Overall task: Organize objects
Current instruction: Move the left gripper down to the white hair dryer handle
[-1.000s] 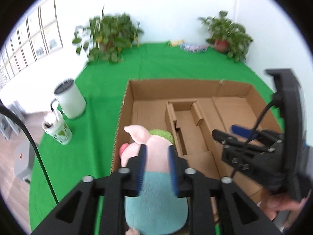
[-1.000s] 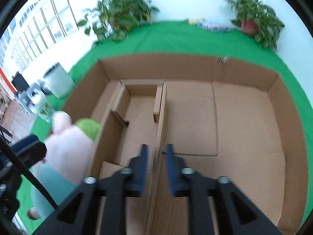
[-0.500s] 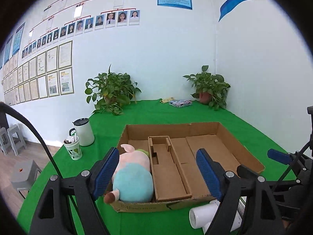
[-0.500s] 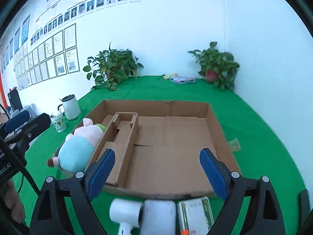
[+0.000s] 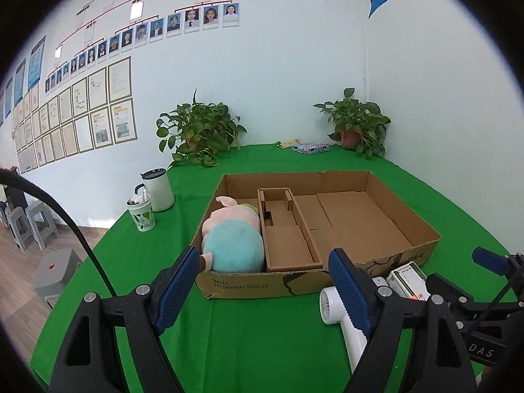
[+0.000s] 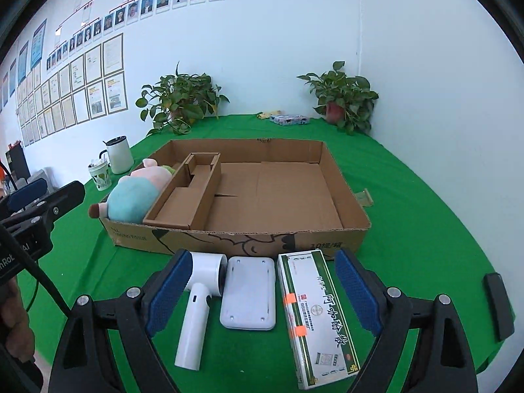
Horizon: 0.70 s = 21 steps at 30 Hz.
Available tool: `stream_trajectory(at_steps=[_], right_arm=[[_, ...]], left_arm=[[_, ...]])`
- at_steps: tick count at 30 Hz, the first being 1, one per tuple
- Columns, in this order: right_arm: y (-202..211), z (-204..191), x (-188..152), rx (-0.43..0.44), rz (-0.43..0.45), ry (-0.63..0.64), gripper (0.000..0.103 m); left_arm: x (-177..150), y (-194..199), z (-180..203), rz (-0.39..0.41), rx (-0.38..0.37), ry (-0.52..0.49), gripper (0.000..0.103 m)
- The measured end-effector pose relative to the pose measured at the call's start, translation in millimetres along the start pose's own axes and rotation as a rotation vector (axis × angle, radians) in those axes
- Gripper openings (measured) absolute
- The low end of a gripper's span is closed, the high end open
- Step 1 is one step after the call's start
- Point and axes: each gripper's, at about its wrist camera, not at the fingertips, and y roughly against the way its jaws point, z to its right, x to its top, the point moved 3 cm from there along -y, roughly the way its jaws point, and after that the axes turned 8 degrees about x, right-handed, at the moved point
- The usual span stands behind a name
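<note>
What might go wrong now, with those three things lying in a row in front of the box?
The white fan, grey pad and green carton lie close together, so the open right tool could nudge a neighbour while taking one. The fan's round head may roll in a grip. The plush pig already bulges over the box wall and could tip out if the box is bumped.

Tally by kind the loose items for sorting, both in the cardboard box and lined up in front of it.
Plush toy, in the cardboard box's left compartment: 1
White handheld fan: 1
White flat device: 1
Green-and-white carton: 1
Total: 4, three of them outside the box on the green cloth.
</note>
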Motion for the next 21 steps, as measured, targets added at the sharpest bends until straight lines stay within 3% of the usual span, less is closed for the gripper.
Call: stream_trajectory(at_steps=[7, 21], right_arm=[[6, -3, -3, 0.011, 0.004, 0.003, 0.088], [-12, 2, -25, 0.03, -0.07, -0.004, 0.086]], left_arm=[[-10, 1, 8, -0.041, -0.064, -0.002, 0.081], [-35, -18, 19, -0.125, -0.113, -0.001, 0.081]])
